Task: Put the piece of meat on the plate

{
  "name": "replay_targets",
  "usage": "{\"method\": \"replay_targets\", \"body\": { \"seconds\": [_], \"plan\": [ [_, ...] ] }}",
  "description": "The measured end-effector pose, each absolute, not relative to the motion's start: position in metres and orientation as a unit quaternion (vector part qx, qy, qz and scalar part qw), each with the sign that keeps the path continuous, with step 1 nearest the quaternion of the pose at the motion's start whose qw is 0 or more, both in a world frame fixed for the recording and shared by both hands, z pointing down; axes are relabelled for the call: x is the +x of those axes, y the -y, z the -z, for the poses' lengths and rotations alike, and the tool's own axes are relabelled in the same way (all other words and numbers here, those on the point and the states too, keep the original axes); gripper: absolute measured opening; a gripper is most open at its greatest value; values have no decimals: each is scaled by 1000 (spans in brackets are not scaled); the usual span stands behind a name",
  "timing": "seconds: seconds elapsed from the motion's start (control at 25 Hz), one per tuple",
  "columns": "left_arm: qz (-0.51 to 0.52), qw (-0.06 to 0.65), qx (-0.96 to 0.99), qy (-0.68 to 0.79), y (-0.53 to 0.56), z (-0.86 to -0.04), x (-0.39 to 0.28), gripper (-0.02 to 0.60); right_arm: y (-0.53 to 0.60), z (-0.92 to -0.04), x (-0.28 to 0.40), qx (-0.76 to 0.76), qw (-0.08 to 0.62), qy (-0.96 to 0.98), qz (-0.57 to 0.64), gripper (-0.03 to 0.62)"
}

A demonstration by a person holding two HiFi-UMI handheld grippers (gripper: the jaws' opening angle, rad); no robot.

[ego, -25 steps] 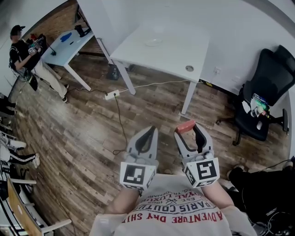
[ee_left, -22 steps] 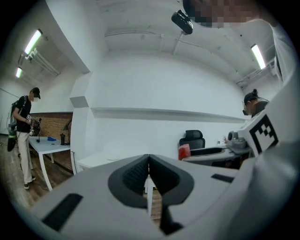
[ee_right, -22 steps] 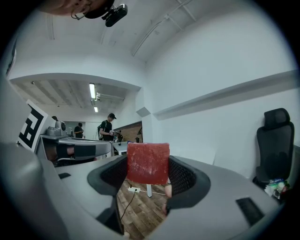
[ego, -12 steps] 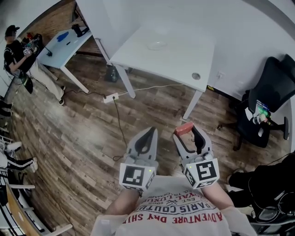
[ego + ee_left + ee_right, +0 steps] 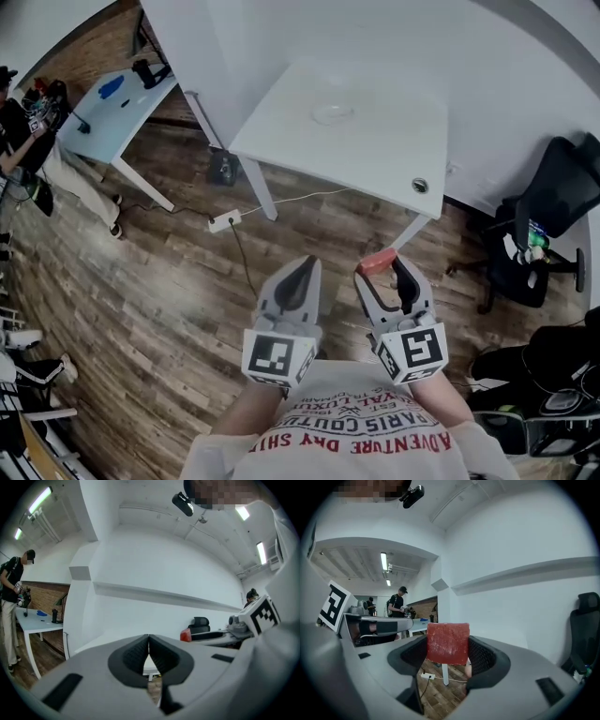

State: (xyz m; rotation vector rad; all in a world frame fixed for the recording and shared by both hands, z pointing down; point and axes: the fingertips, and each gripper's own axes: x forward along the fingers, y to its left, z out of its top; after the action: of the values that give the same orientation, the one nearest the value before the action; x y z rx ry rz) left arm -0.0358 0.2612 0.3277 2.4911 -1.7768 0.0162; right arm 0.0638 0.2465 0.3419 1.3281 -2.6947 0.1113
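Note:
A red slab of meat (image 5: 448, 643) sits clamped between the jaws of my right gripper (image 5: 449, 654); from the head view the same piece of meat (image 5: 377, 262) pokes out at the tip of that right gripper (image 5: 380, 270), held over the wooden floor. My left gripper (image 5: 305, 267) hangs beside it, shut and empty; its tips meet in the left gripper view, where the left gripper (image 5: 149, 645) holds nothing. A pale plate (image 5: 332, 113) rests on the white table (image 5: 375, 141) ahead, well beyond both grippers.
The table's legs (image 5: 262, 186) stand ahead of me, with a power strip and cable (image 5: 225, 221) on the wooden floor. A black office chair (image 5: 544, 230) is at right. A light blue table (image 5: 108, 101) and a standing person (image 5: 28, 131) are at far left.
The white table and plate have drawn nearer and shifted right in the head view. Both grippers keep their pose, the right one still holding the meat.

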Motion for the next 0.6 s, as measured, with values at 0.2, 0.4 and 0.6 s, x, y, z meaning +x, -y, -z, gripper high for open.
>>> {"method": "replay_targets", "body": {
  "seconds": [0.2, 0.4, 0.6],
  "plan": [
    [2, 40, 826, 563, -224, -324, -87, 8, -211, -339, 11, 452, 57, 889, -45, 279],
    [6, 53, 827, 560, -202, -333, -118, 8, -185, -345, -19, 454, 62, 887, -52, 279],
    [3, 64, 826, 560, -166, -345, -132, 8, -149, -354, -32, 454, 66, 886, -60, 279]
  ]
}}
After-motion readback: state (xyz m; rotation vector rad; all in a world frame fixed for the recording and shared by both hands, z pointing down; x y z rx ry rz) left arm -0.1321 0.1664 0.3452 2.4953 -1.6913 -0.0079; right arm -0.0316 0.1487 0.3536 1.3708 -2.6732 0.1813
